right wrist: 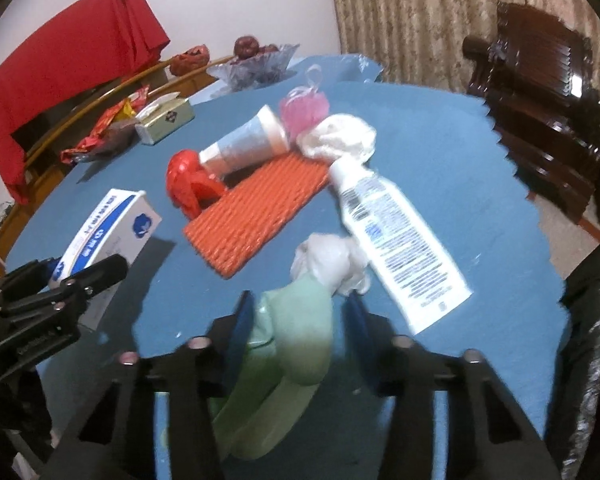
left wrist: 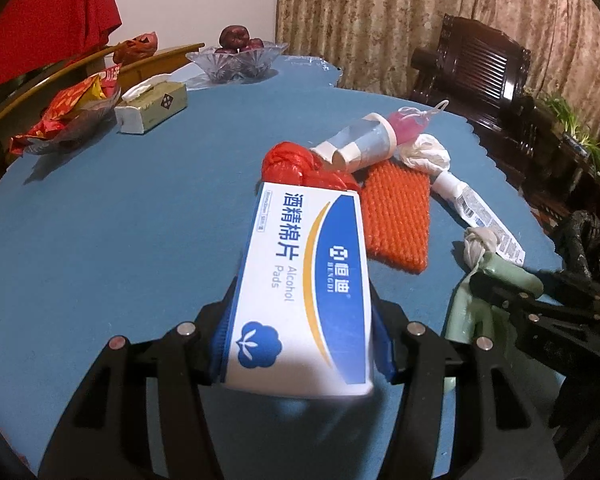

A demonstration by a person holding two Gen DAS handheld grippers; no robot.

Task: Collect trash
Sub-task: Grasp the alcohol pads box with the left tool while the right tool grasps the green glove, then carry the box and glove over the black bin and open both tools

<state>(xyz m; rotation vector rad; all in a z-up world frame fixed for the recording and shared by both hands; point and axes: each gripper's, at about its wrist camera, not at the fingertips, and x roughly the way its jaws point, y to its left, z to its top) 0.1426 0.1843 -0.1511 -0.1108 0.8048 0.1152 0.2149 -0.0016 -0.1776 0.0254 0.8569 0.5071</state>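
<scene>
My left gripper [left wrist: 300, 312] is shut on a white and blue alcohol pads box [left wrist: 304, 280] and holds it above the blue table [left wrist: 120, 220]; the box also shows in the right wrist view [right wrist: 108, 228]. My right gripper [right wrist: 300, 312] is shut on a pale green plastic bag [right wrist: 292, 344] with a white knotted end [right wrist: 332, 260], also seen in the left wrist view [left wrist: 484, 280]. On the table lie an orange woven mat [right wrist: 256, 204], a red knotted bag [right wrist: 188, 184], a paper cup [right wrist: 244, 144], a white tube [right wrist: 396, 244], a crumpled white bag [right wrist: 340, 136] and a pink mesh ball [right wrist: 304, 108].
A tissue box [left wrist: 152, 108], a dish of red snack wrappers [left wrist: 68, 116] and a glass fruit bowl [left wrist: 236, 60] stand at the far left of the table. A dark wooden chair [right wrist: 540, 100] stands at the right. A black bag [right wrist: 588, 340] hangs at the table's right edge.
</scene>
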